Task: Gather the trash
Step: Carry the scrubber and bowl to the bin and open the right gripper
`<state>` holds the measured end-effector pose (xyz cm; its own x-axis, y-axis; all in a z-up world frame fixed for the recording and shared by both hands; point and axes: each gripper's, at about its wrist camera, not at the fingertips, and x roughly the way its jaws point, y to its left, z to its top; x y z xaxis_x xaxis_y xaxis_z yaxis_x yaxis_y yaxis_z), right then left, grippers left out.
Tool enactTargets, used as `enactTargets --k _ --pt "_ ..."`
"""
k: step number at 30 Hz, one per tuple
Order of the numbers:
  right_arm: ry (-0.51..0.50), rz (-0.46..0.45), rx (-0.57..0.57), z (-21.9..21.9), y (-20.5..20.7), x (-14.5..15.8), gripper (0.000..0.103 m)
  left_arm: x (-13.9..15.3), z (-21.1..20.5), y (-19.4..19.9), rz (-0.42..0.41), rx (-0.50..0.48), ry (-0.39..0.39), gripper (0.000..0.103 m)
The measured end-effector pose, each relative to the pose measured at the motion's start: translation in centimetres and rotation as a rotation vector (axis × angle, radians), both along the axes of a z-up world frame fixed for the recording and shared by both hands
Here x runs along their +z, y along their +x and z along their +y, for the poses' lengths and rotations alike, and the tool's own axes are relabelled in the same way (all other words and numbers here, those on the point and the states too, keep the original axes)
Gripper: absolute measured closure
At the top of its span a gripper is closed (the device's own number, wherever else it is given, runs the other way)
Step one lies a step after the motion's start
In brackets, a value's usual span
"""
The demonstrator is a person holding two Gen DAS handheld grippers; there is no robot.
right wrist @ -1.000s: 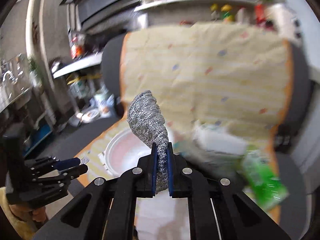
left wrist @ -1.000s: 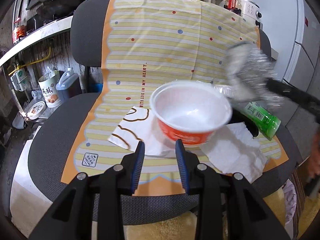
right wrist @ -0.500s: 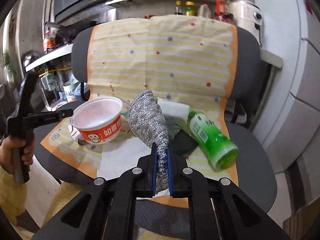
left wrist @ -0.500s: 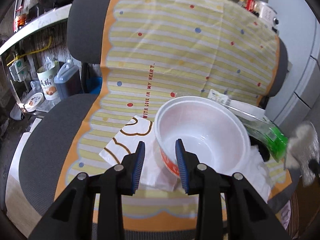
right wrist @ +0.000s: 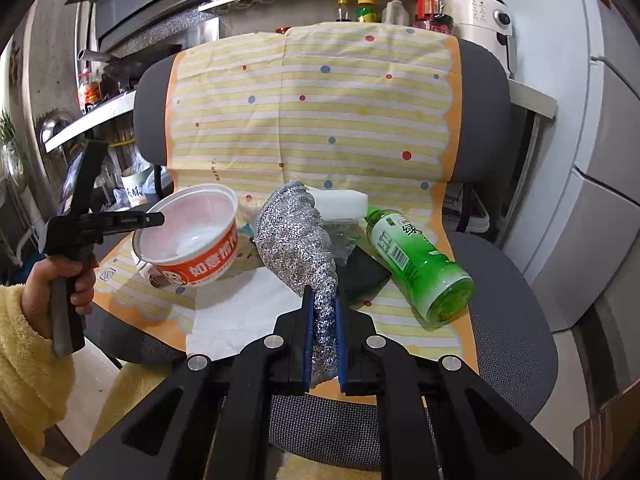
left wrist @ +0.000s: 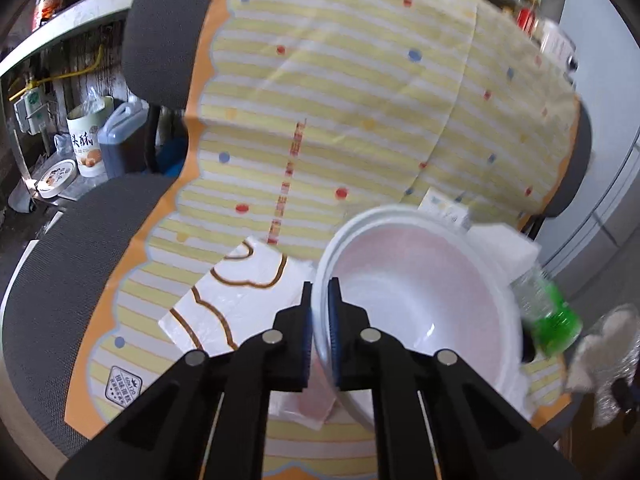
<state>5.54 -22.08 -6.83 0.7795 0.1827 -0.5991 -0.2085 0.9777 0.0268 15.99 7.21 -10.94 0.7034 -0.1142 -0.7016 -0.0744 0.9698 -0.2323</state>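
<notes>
My left gripper [left wrist: 319, 292] is shut on the rim of a white and orange instant-noodle bowl [left wrist: 416, 296], held tilted just above the chair seat; the bowl also shows in the right wrist view [right wrist: 188, 236]. My right gripper [right wrist: 322, 304] is shut on a silver metal scouring cloth [right wrist: 296, 240], held over the seat's front edge. A green bottle [right wrist: 416, 260] lies on its side on the striped cloth [right wrist: 320, 120]. A white napkin [right wrist: 244, 316] and a white sponge [right wrist: 340, 204] lie on the seat.
The trash lies on a grey office chair [right wrist: 508, 300] draped with the cloth. A printed paper bag [left wrist: 224, 300] lies under the bowl. A black flat item [right wrist: 364, 276] sits beside the bottle. Kitchen shelves and containers [left wrist: 86, 140] stand behind left; a fridge [right wrist: 600, 160] stands right.
My left gripper moved forward and closed on the bowl's rim, tilting it up. My right gripper pulled back from above the bowl to the seat's front with the scouring cloth.
</notes>
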Motion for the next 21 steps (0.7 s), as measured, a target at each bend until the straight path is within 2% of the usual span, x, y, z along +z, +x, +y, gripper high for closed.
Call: enactTargets --k 5,9,13,17,21 --pt "0.026 -0.032 -0.018 -1.0 -0.7 0.8 0.093 3.7 -0.6 -2.7 -0.111 -0.009 0.011 0.099" --pt "0.056 -0.043 -0.035 -2.1 -1.1 1.2 0.093 6.3 -2.4 -5.6 -0.179 -0.043 0.052 0.099" --pt "0.09 -0.052 -0.066 -3.6 -1.5 1.4 0.093 7.1 -5.0 -7.5 -0.214 -0.096 0.059 0.099" --pt "0.096 -0.063 -0.118 -5.6 -2.4 1.3 0.093 7.0 -7.9 -8.8 -0.242 -0.174 0.035 0.099" --pt "0.089 -0.075 -0.186 -8.2 -4.2 1.1 0.093 6.2 -11.6 -9.1 -0.225 -0.274 0.012 0.099"
